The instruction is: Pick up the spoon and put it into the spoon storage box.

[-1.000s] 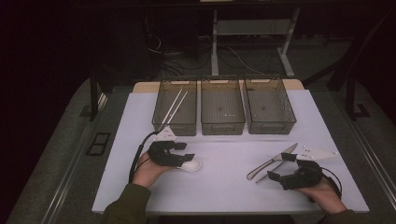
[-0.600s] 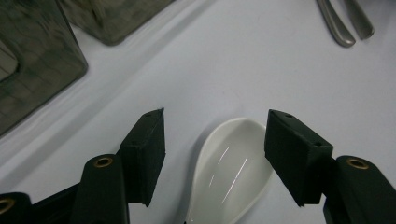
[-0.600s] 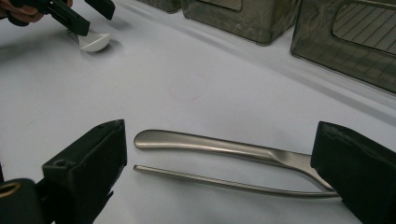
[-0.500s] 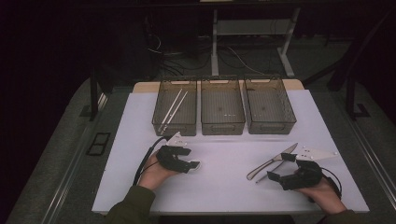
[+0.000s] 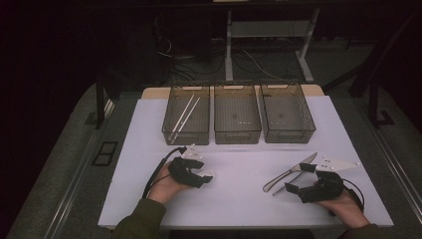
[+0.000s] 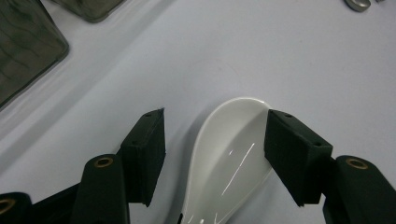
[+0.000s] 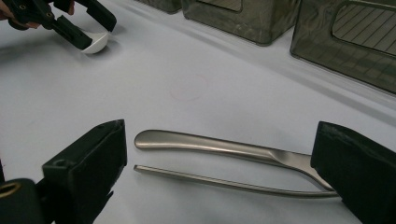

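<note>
My left gripper (image 6: 212,154) stands open astride the white ceramic spoon (image 6: 229,163) lying on the desk toward its left front edge. My right gripper (image 7: 224,172) gapes wide around a metal knife (image 7: 219,144) and thin rod (image 7: 224,183), near the right edge.

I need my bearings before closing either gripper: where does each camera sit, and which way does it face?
High view: above the person's side, facing forward and down on the white table; forearms, both grippers.
Left gripper view: on the left gripper, looking along open jaws around the white spoon.
Right gripper view: on the right gripper, facing the knife.
Shared: spoon, trays.
</note>
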The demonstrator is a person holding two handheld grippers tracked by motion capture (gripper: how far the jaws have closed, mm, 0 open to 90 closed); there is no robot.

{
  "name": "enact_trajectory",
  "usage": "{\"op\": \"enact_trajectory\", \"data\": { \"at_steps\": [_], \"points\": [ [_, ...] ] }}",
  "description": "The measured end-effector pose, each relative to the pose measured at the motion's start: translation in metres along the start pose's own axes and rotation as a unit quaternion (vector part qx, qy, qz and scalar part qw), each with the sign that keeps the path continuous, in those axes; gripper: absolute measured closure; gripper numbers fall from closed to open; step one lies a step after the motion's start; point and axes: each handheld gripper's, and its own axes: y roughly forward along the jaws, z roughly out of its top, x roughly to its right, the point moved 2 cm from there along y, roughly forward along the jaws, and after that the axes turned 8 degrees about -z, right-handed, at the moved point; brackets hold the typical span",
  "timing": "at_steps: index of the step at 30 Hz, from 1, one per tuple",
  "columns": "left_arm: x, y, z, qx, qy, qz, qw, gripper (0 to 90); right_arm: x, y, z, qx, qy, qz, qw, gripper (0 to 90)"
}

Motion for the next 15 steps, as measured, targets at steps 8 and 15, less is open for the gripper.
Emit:
{"op": "enact_trajectory", "data": {
  "at_steps": [8, 15],
  "points": [
    [0.006, 0.001, -0.005, -0.012, 0.009, -0.004, 0.9999, 38.5, 0.000, 0.000, 0.000, 0.001, -0.001, 0.001, 1.0000, 3.7],
    [0.011, 0.002, -0.005, -0.015, 0.025, -0.010, 0.9995, 47.0, 0.000, 0.000, 0.000, 0.000, -0.001, 0.000, 1.0000, 3.7]
  ]
}}
